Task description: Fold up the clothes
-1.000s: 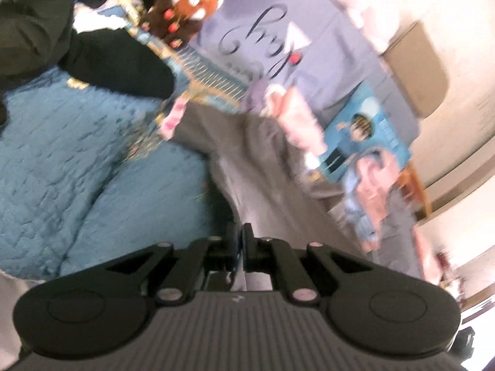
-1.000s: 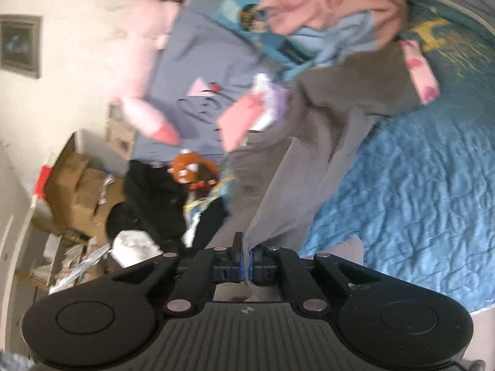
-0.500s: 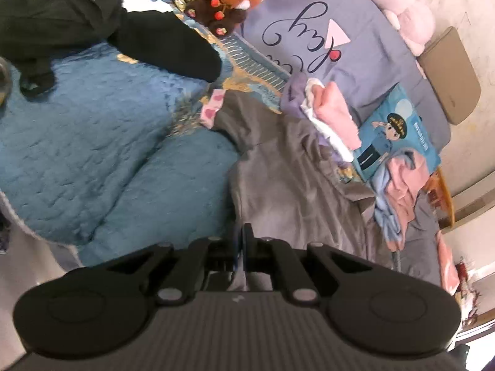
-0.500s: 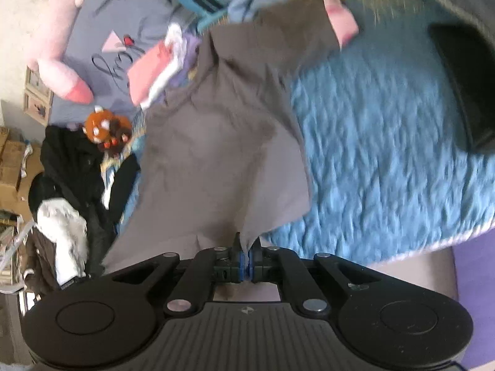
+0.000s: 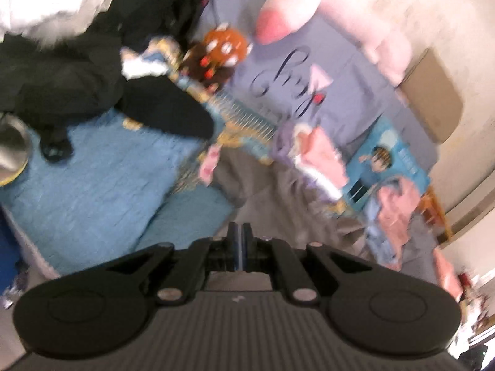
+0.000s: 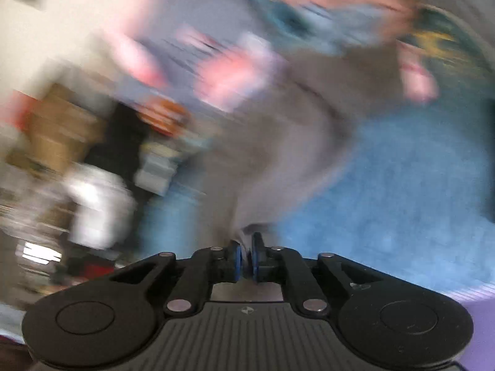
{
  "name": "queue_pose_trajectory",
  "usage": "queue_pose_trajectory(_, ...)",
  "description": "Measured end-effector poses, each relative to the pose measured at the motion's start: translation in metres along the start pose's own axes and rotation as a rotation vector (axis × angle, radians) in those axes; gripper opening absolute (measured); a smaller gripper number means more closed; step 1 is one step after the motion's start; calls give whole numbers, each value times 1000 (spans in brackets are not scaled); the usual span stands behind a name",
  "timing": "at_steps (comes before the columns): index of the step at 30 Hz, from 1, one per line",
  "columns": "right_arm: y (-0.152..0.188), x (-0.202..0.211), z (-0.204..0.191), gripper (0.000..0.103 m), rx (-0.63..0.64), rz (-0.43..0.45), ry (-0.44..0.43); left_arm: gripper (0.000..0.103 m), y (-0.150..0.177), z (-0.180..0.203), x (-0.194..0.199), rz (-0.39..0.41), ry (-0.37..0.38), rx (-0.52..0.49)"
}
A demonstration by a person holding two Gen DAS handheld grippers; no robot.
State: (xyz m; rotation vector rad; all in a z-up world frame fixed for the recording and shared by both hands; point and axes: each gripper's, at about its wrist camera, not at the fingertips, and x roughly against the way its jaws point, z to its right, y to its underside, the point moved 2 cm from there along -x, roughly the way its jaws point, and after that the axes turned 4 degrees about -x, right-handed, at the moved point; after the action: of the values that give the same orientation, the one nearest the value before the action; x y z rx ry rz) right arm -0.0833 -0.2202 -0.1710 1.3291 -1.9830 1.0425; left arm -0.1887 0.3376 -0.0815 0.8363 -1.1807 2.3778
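A grey garment [image 5: 278, 198] with a pink cuff [image 5: 208, 162] lies crumpled on the blue bedspread [image 5: 92, 185]. Its near edge runs up into my left gripper [image 5: 238, 228], which is shut on it. The right wrist view is badly blurred. There the grey garment [image 6: 278, 154] stretches from the pink cuff [image 6: 417, 83] down to my right gripper [image 6: 245, 247]. Its jaws are opening: a narrow gap shows between the blue pads [image 6: 236, 258], and a fold of the grey cloth still sits at their tips.
Black clothes [image 5: 77, 77] and a red panda plush [image 5: 222, 49] lie at the bed's far left. A pink and purple folded pile [image 5: 315, 154], a lilac pillow [image 5: 278, 77], a cartoon pillow [image 5: 386, 160] and a big pink plush [image 5: 324, 6] sit behind. Cardboard boxes [image 6: 46, 130] stand off the bed.
The right gripper's pads have parted slightly, and its view has swung and blurred. The grey cloth, spread wide half a second ago, now hangs narrower. The left gripper stays shut and has shifted.
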Motion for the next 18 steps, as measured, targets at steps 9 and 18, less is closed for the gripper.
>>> queue_pose_trajectory(9, 23, -35, 29, 36, 26, -95, 336, 12, 29, 35, -69, -164, -16, -171)
queue_pose_trajectory(18, -91, -25, -20, 63, 309, 267, 335, 45, 46, 129, -142, -227, -19, -470)
